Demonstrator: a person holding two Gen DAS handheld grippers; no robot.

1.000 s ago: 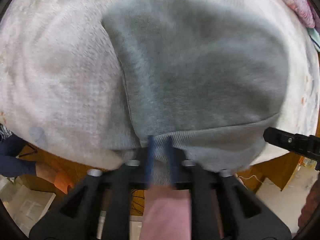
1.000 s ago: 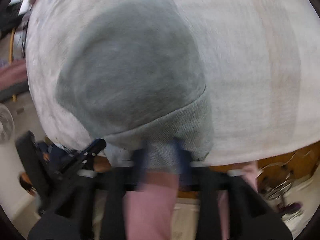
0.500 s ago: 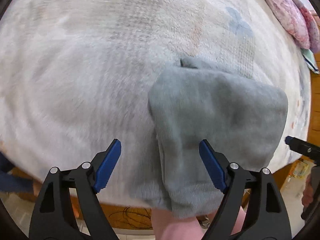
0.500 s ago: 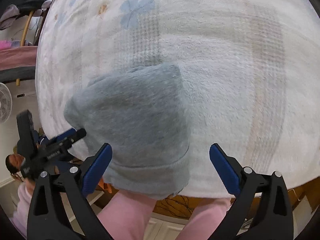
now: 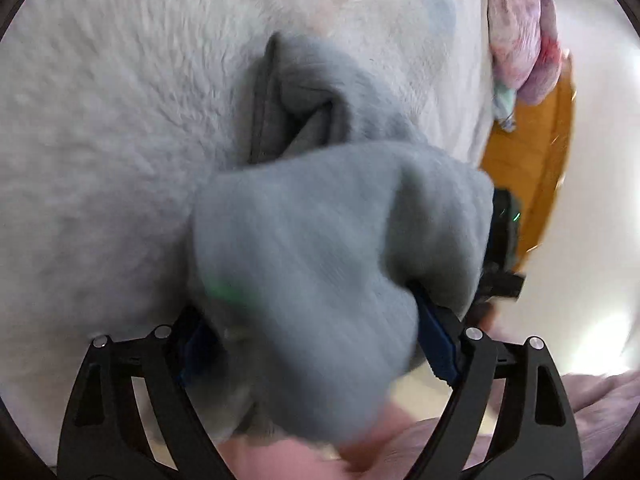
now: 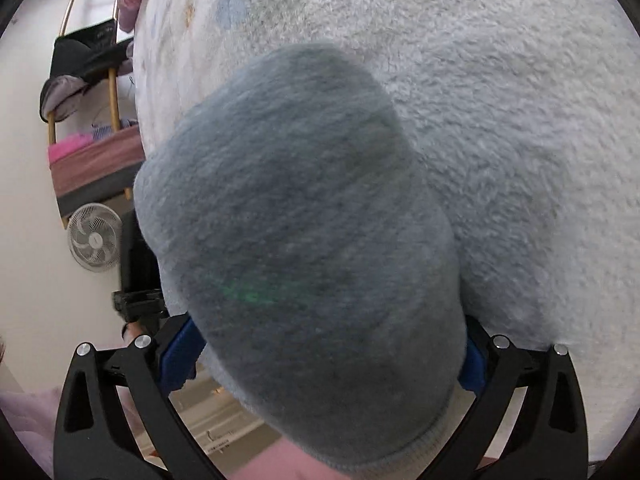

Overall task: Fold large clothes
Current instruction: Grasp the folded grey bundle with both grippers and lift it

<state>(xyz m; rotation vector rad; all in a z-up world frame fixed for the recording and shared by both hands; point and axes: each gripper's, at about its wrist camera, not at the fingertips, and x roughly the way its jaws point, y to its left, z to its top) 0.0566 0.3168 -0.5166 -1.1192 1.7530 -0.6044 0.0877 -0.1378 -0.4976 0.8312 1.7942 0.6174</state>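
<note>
- The left gripper [image 5: 316, 344] had its blue pads pinched on the ribbed hem of the grey fleece garment [image 5: 320, 248] a second ago; its jaws have just been opening and now stand wide, with the bulk of the cloth bunched between them. Whether the pads press on it cannot be told through the blur.
- The right gripper [image 6: 320, 356] shows the same change: it was clamped on the hem a second ago, its jaws have just been opening and now stand at their widest, with the grey fleece garment [image 6: 304, 232] mounded between the blue pads.
- Both cameras sit much closer to the cloth than half a second ago, when the garment lay well ahead of the open fingers.
- My reading: one fold has been let go, and both grippers are closing in on the bundle for a fresh grip, so another fold is probably coming.
- The garment lies in a thick, folded heap at the near edge of the white fluffy bed cover [image 6: 500, 140], with a dark fold of it standing open further in on the left view.
- Around the bed: an orange wooden frame [image 5: 536, 160], a pink rumpled blanket [image 5: 520, 28], a white floor fan [image 6: 94, 238] and a wooden chair [image 6: 84, 92] draped with dark clothes.
</note>
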